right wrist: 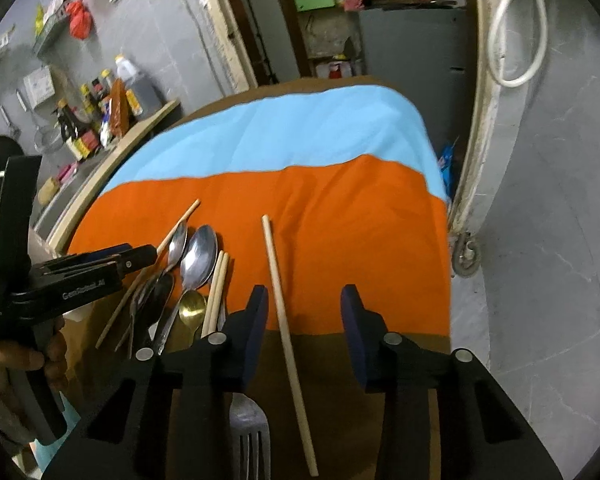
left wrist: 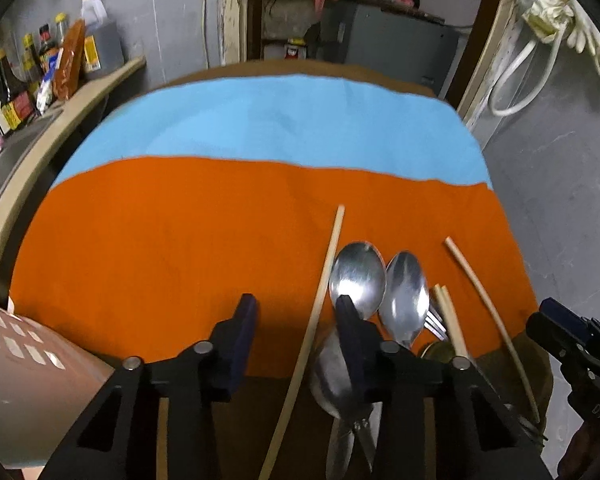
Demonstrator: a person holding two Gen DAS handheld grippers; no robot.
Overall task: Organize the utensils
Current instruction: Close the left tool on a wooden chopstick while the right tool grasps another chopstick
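Observation:
A pile of utensils lies at the near edge of the orange cloth [left wrist: 160,240]: two steel spoons [left wrist: 357,276] [left wrist: 405,292], a third spoon [left wrist: 331,372] below them, forks, a gold spoon [right wrist: 192,308] and wooden chopsticks. One chopstick [left wrist: 315,316] runs between my left gripper's fingers. My left gripper [left wrist: 296,320] is open and empty above the pile; it also shows in the right wrist view [right wrist: 140,256]. My right gripper [right wrist: 304,312] is open and empty over a lone chopstick [right wrist: 286,332]. A fork [right wrist: 250,436] lies under its left finger.
A blue cloth [left wrist: 280,120] covers the far half of the brown table [right wrist: 323,380]. A counter with sauce bottles [left wrist: 32,68] runs along the left. A perforated metal box [left wrist: 24,380] stands at my near left. A door frame and grey wall are at the right.

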